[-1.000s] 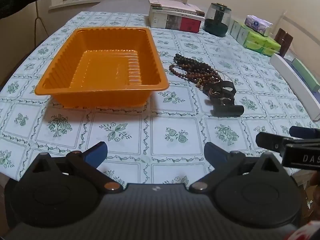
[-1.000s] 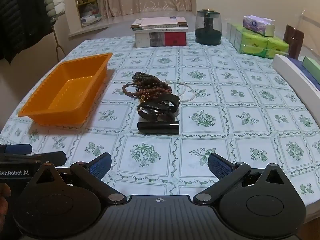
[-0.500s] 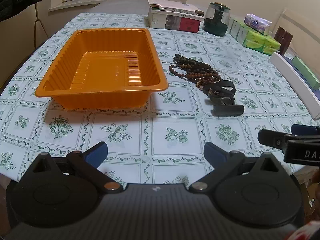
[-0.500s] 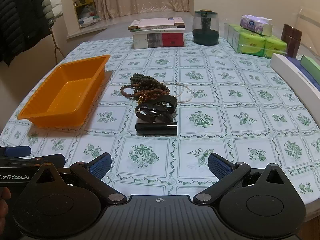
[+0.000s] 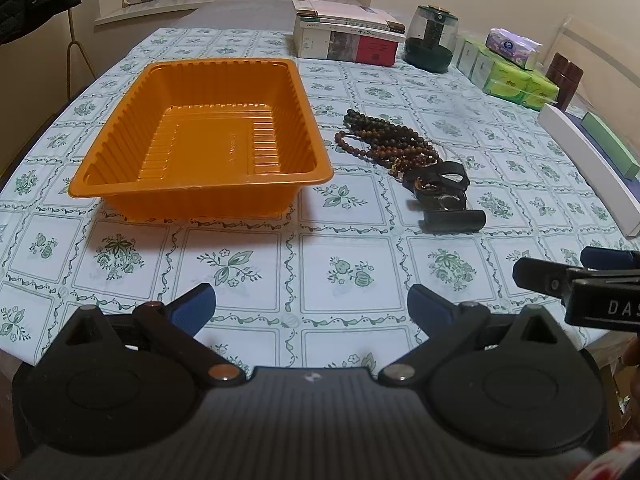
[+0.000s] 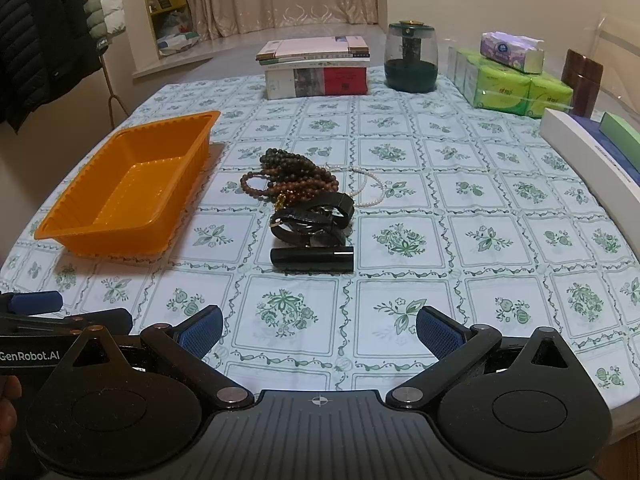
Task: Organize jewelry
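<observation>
Orange tray (image 5: 200,136) bare; beads (image 6: 294,178) beside; left gripper (image 5: 310,306), right gripper (image 6: 318,330) agape, seemingly unladen.

Glossy ribbed orange plastic tray (image 5: 200,152), polished wood-look beads (image 6: 296,178), matt black tube (image 6: 312,258), printed cloth on desk (image 6: 460,240).

Orange ribbed tray (image 5: 200,136). Brown and dark green beads (image 6: 292,178). White pearl strand (image 6: 370,190). Black straps (image 6: 312,216), black tube (image 6: 312,259). White tablecloth (image 6: 460,240) with green floral squares. Blue pads on black claw (image 6: 319,330).
</observation>
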